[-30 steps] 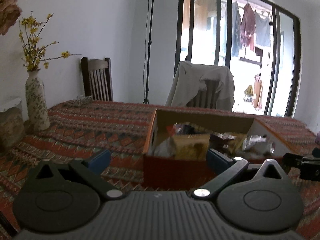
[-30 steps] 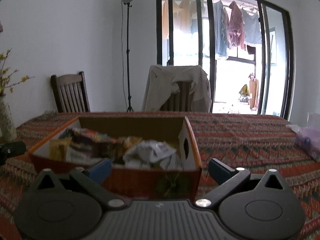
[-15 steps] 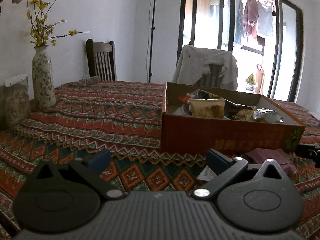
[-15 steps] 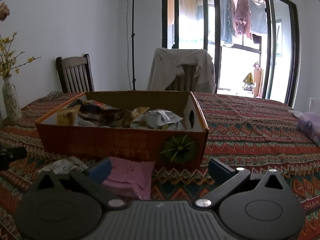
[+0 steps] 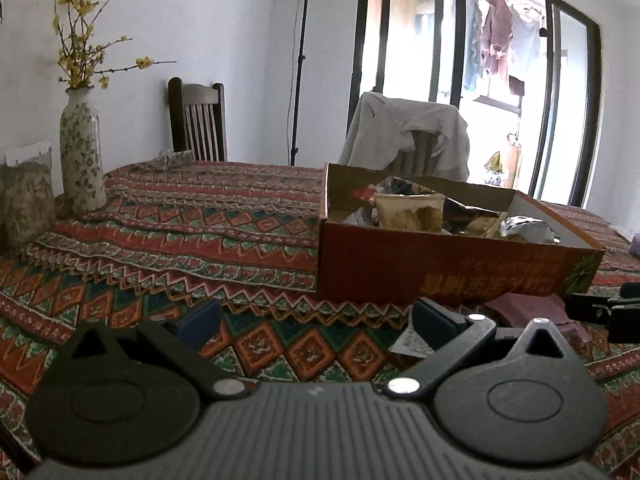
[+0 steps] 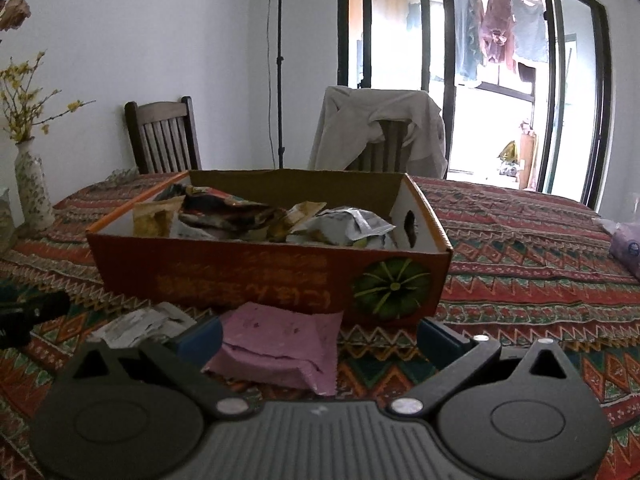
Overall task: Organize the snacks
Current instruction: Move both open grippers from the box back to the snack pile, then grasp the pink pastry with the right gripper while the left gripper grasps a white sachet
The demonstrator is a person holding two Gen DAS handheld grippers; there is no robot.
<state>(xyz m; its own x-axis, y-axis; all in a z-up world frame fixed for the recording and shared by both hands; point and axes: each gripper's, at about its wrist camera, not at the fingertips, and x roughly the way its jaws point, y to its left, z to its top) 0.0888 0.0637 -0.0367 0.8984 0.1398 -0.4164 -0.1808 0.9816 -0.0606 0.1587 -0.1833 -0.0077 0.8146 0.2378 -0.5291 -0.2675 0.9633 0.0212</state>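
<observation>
Now both sets of jaws are gaping wide and gripping nothing, hovering low over the counter [image 5: 208, 236] with its patterned cloth.

Ahead of the right gripper [image 6: 320, 336], a purple packet [image 6: 280, 348] is lying flat on the cloth, sitting between the two blue fingertips [image 6: 200, 338] and closer to the left one; whether the finger is touching it cannot be told. Just left of that fingertip, a white wrapper [image 6: 140, 322] is lying crumpled. Beyond both, straight ahead of the jaws, the orange box [image 6: 256, 276] is standing with snacks [image 6: 280, 220] piled inside it.

From the left gripper [image 5: 316, 318], the same box [image 5: 440, 268] is sitting ahead and to the right of the jaws, its near corner lining up with the gap between the fingers. The white wrapper [image 5: 412, 342] is peeking out just beside the right fingertip [image 5: 434, 322], and the purple packet [image 5: 528, 308] is lying farther right, against the foot of the box. Only bare cloth is lying between these jaws.

Far to the left of the jaws, a vase [image 5: 80, 148] is standing near the wall.
</observation>
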